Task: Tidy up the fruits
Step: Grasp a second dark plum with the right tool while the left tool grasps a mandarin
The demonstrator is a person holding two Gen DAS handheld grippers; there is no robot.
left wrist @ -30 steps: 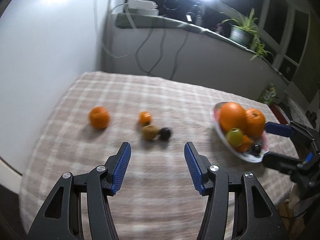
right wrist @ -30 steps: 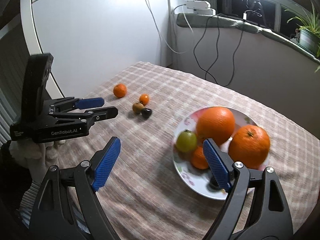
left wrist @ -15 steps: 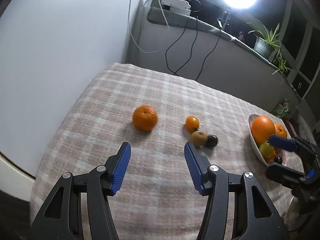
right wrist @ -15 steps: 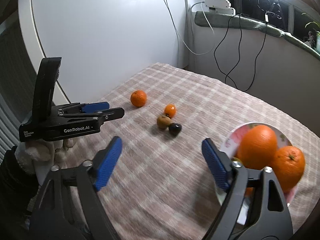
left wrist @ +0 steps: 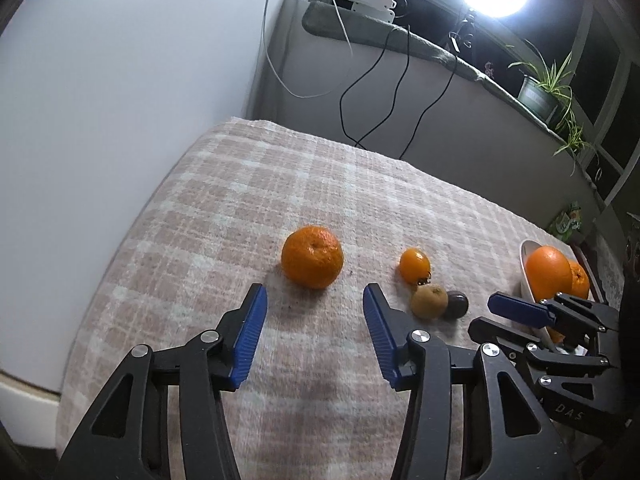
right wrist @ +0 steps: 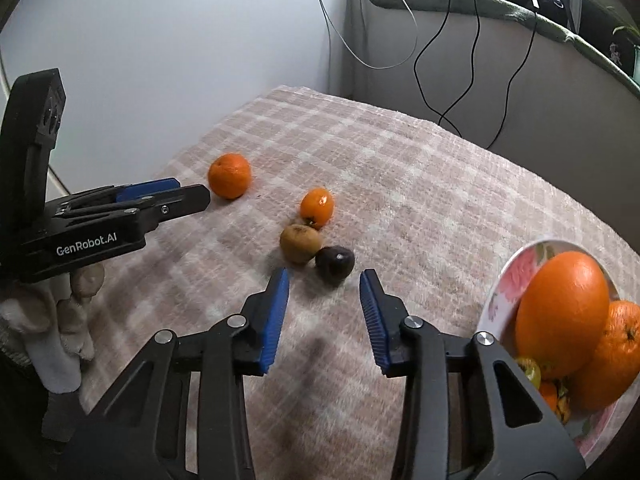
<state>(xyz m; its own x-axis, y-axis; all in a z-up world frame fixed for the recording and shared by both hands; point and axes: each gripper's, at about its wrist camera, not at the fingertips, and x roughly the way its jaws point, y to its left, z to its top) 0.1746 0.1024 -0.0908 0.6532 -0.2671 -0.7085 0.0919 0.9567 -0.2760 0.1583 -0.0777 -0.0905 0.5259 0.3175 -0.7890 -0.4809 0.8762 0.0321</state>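
Blue-padded left gripper [left wrist: 314, 308] gapes level before the mandarin [left wrist: 312, 256]; right gripper [right wrist: 323, 286] gapes, tilted down at the dark fruit [right wrist: 335, 262]

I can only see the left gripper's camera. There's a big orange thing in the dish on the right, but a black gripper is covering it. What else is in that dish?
Observer: The right wrist view shows the flowered plate holding a big orange, a second orange beside it, and a small greenish fruit low down.
Operator: Is the other gripper holding any fruit?
Observer: No. The right gripper is open and holds nothing, with the dark fruit just ahead of it.
Operator: Who is holding my gripper?
Observer: A hand in a pale glove holds the left gripper from below.
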